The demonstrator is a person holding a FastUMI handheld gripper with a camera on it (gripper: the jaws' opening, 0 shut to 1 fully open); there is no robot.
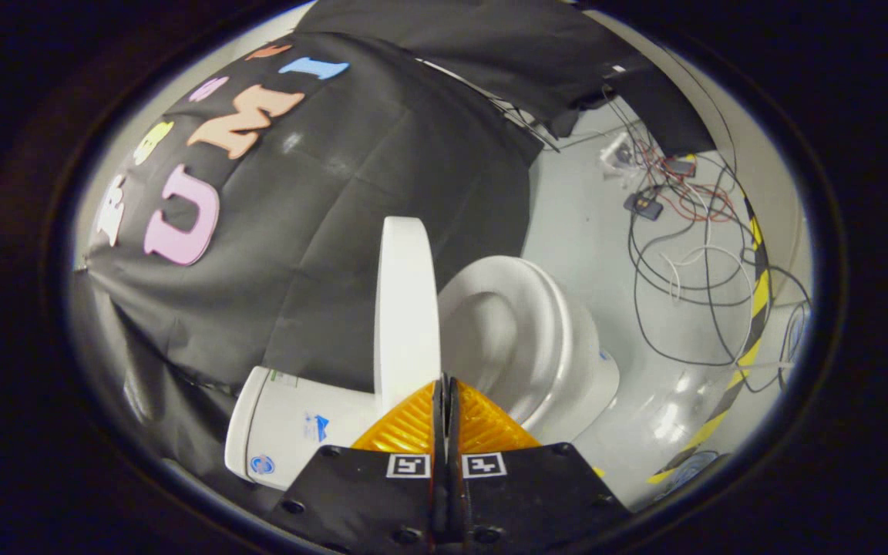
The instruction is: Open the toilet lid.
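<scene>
Just ahead of the closed gripper (445, 385), fingers pressed together on nothing, stands the white plastic toilet lid (407, 308), raised edge-on beside the glossy white bowl (525, 339), seemingly upright: nudge gently back, avoid slamming.

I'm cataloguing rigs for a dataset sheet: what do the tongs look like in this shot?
The tongs are two wedge-shaped fingers with ribbed faces, closed tip to tip. Each is mounted on a flat black plate fixed with dark screws, and each plate carries one small square black-and-white marker near the centre seam. No cables or sleeve are visible.
</scene>
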